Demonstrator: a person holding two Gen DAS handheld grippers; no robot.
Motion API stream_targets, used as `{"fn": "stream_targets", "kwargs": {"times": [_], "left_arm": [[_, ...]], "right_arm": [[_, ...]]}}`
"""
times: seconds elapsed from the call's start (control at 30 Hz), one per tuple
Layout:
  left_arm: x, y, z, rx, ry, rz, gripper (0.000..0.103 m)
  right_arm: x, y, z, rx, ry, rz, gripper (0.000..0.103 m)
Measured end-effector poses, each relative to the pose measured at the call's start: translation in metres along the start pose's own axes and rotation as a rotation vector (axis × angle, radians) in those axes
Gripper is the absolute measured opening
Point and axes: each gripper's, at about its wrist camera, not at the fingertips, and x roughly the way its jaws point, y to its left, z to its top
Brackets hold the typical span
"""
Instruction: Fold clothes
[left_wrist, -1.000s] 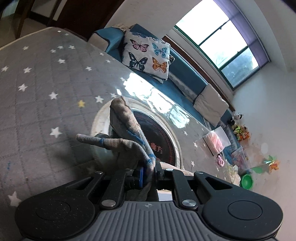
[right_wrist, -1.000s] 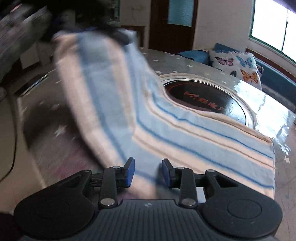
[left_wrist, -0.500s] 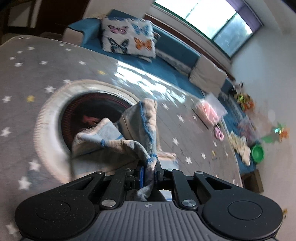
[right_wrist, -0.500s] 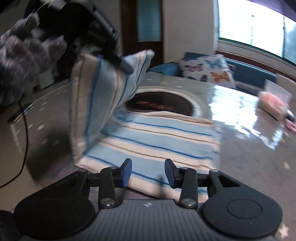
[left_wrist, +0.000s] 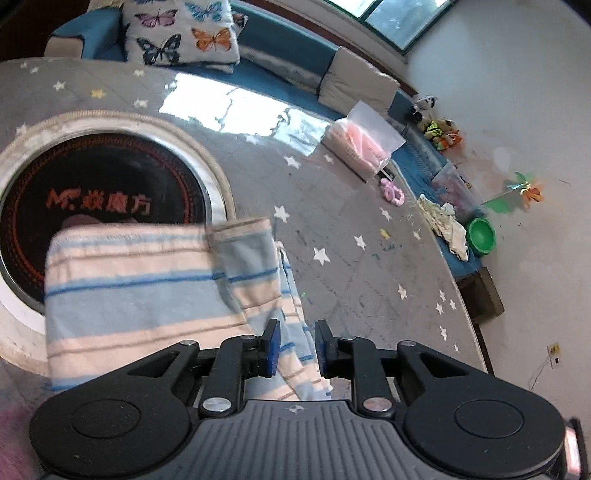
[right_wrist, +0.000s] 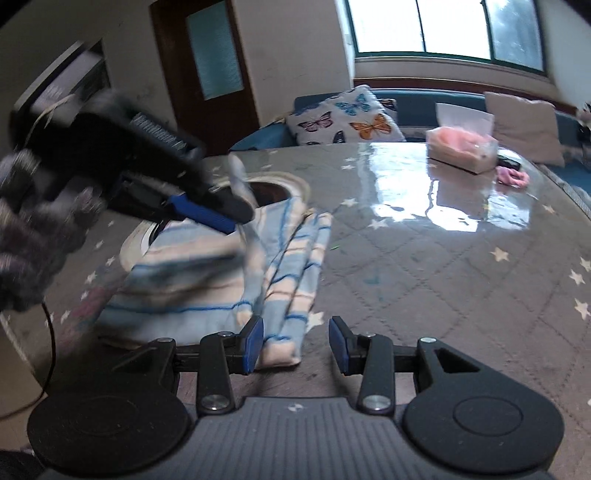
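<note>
My 2 wrist cameras look down close along my fingers; both share the striped cloth (left_wrist: 140, 291) (right_wrist: 207, 280) and table (left_wrist: 369, 266) (right_wrist: 443, 277).

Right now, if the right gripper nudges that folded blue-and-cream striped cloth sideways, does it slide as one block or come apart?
Probably comes apart: the blue-and-cream striped cloth lies in loose layers, its right edge fanned out. It looks soft and floppy, sagging where the left gripper, jaws opening, lets go of it. The glossy star-print table cover may let the bottom layer slip.
</note>
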Motion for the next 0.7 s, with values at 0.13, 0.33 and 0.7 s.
{"fn": "stream_targets", "kwargs": {"times": [0.13,0.33,0.7], "left_arm": [[-0.018,0.009,0.002,0.014,-0.043,0.015,0.036],[-0.044,0.036,-0.009,0.039,-0.079,0.105,0.045],[-0.063,0.095,-0.029,-0.038,-0.108,0.250,0.053]], "right_arm": [[0.006,-0.006,0.015,0.032,-0.015,0.037,0.039],[0.041,0.001,0.041,0.059,-0.011,0.130,0.039],[0.116,-0.007,0.063,0.122,0.045,0.100,0.034]]}}
